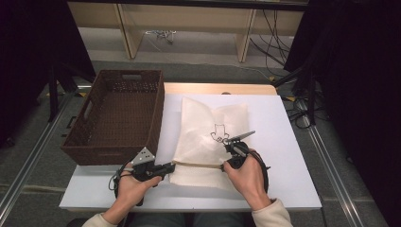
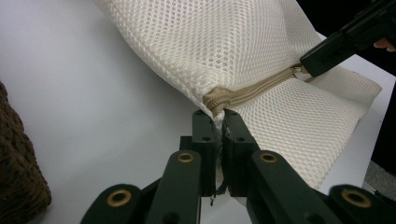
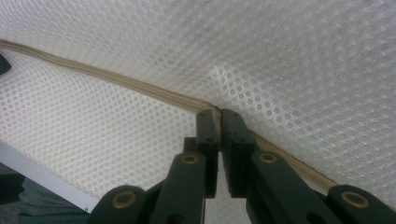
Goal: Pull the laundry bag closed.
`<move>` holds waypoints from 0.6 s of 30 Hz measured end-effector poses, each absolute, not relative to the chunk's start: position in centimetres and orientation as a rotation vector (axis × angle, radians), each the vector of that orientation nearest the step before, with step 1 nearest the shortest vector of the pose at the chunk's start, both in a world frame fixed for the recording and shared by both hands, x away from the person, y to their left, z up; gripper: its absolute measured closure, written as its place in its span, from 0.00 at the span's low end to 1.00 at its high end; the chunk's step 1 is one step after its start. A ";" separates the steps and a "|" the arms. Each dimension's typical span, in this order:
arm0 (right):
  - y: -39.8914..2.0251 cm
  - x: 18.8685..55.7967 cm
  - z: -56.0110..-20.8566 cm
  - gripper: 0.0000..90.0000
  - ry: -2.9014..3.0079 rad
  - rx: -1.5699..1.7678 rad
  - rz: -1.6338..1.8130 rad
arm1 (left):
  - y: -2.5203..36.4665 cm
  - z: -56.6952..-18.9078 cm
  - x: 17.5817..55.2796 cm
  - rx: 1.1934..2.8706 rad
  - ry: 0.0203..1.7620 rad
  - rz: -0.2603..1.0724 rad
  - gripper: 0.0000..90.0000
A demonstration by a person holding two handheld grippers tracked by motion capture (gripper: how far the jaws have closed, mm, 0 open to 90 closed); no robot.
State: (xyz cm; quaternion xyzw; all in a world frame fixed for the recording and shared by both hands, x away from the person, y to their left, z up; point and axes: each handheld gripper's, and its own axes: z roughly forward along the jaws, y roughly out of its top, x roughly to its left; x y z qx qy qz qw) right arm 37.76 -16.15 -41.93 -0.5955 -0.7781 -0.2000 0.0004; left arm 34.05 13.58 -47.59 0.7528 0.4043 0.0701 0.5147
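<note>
A white mesh bag (image 1: 208, 127) with a beige zipper (image 1: 198, 164) lies on the white table (image 1: 283, 142). A small dark drawing marks its upper face. My left gripper (image 1: 172, 164) is shut on the bag's near left corner, just below the zipper's end (image 2: 217, 98). In the left gripper view its tips (image 2: 220, 114) pinch the mesh (image 2: 233, 42). My right gripper (image 1: 224, 165) is shut on the zipper pull at the zipper's other end (image 2: 295, 70). In the right gripper view its tips (image 3: 219, 113) close on the zipper line (image 3: 116, 79) across the mesh (image 3: 280, 56).
A brown woven basket (image 1: 111, 153) stands at the table's left, close to my left hand. The table's near edge (image 1: 189, 203) runs under both forearms. Cables and a wooden shelf frame (image 1: 127, 28) lie beyond the far edge.
</note>
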 end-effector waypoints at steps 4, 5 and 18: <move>-16.2 37.7 -41.9 0.97 -2.440 -1.864 -0.619 | 13.6 -47.6 34.1 1.813 0.973 0.169 0.94; -16.2 37.7 -41.9 0.97 -2.441 -1.862 -0.620 | 13.6 -47.6 34.1 1.812 0.973 0.170 0.94; -16.5 37.8 -41.9 0.97 -2.443 -1.880 -0.626 | 13.6 -47.5 34.1 1.812 0.972 0.171 0.94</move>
